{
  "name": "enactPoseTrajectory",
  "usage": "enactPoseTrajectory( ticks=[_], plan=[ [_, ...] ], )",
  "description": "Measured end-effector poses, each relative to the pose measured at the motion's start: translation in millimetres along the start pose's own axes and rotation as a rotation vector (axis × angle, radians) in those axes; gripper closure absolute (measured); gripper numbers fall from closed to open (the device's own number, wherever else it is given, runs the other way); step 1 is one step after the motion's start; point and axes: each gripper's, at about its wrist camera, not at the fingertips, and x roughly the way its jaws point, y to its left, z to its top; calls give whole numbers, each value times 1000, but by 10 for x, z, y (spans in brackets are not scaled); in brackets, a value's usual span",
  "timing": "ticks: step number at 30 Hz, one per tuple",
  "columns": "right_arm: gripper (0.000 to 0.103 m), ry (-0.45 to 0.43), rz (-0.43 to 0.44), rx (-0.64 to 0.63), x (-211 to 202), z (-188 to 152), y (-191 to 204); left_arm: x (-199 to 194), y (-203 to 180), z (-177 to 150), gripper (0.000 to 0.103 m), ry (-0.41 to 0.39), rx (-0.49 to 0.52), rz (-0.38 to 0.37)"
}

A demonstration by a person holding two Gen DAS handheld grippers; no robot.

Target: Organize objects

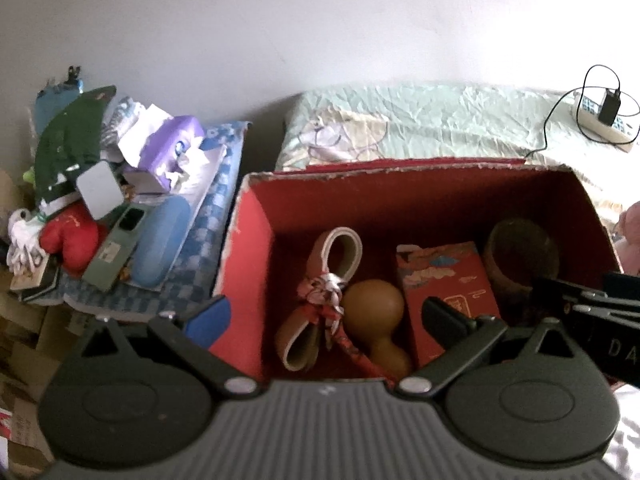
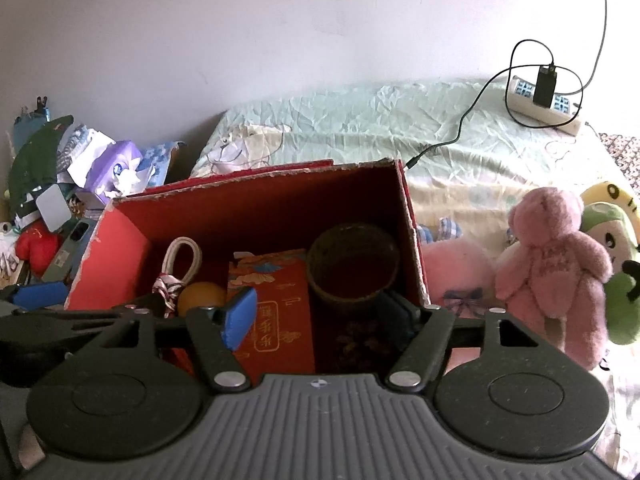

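A red cardboard box (image 1: 248, 240) (image 2: 116, 248) stands open on the bed. Inside lie a tan gourd (image 1: 374, 308) (image 2: 200, 296), a looped strap with a red-white knot (image 1: 328, 284) (image 2: 176, 276), a red printed packet (image 1: 444, 276) (image 2: 276, 304) and a brown round basket (image 1: 520, 256) (image 2: 354, 264). My left gripper (image 1: 328, 320) is open and empty over the box's left half. My right gripper (image 2: 320, 316) is open and empty over the packet and basket. The left gripper's blue pad shows at the left edge of the right wrist view (image 2: 38, 294).
A cluttered pile stands left of the box: purple tissue box (image 1: 172, 152) (image 2: 116, 168), red plush heart (image 1: 70, 240), green phone box (image 1: 116, 248), blue case (image 1: 160, 240). A pink teddy (image 2: 556, 268) and other plush toys lie right of it. A power strip (image 2: 544, 104) with cable lies far right.
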Motion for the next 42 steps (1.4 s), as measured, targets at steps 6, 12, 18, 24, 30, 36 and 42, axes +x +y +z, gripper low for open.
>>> enactPoseTrajectory(
  ticks=[6, 12, 18, 24, 30, 36, 42],
  plan=[
    [24, -23, -11, -26, -144, -60, 39, -212, 67, -72, 2, -24, -19, 13],
    [24, -13, -1, -64, -249, -163, 75, -351, 121, -161, 2, -11, -49, 32],
    [24, 5, 27, -78, -340, -246, 78, -482, 131, -297, 2, 12, -65, 28],
    [24, 29, 68, -83, -450, -296, 86, -515, 107, -416, 2, 67, -55, 18],
    [24, 87, 74, -108, -530, -436, 116, -371, 10, -600, 2, 177, -11, -5],
    [24, 189, 70, -75, -448, -556, 65, -208, -50, -734, 2, 273, -6, -49],
    [24, 210, 66, -39, -414, -589, 7, -113, -133, -776, 2, 303, 18, -61]
  ],
)
